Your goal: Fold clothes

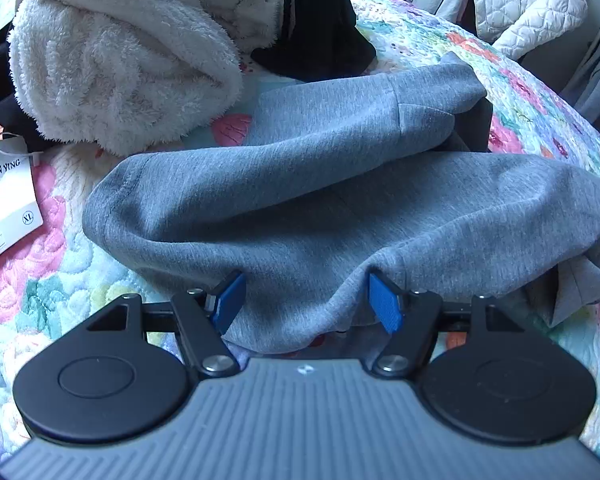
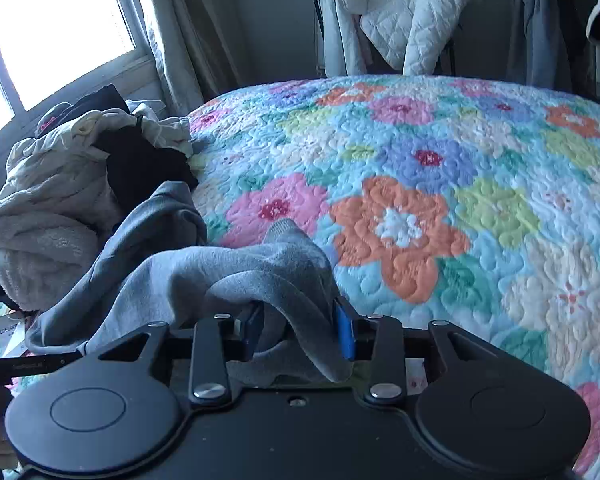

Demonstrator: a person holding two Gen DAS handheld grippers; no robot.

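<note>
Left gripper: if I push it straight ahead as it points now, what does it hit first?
The grey garment: its near edge already lies between the open blue pads of the left gripper. Beyond it, probably the black cloth, though depth is unclear.

Readable print: one garment tag

The white card hang tag (image 1: 6, 204) at the left wrist view's left edge reads "DAN YING" and a circled "XL"; its smaller print is illegible.

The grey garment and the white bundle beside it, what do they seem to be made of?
The grey garment looks like thick knitted jersey, probably cotton sweatshirt fabric: matte, heathered, with stitched seams. The white bundle looks like plush fleece, probably synthetic: its surface is fluffy and tufted.
</note>
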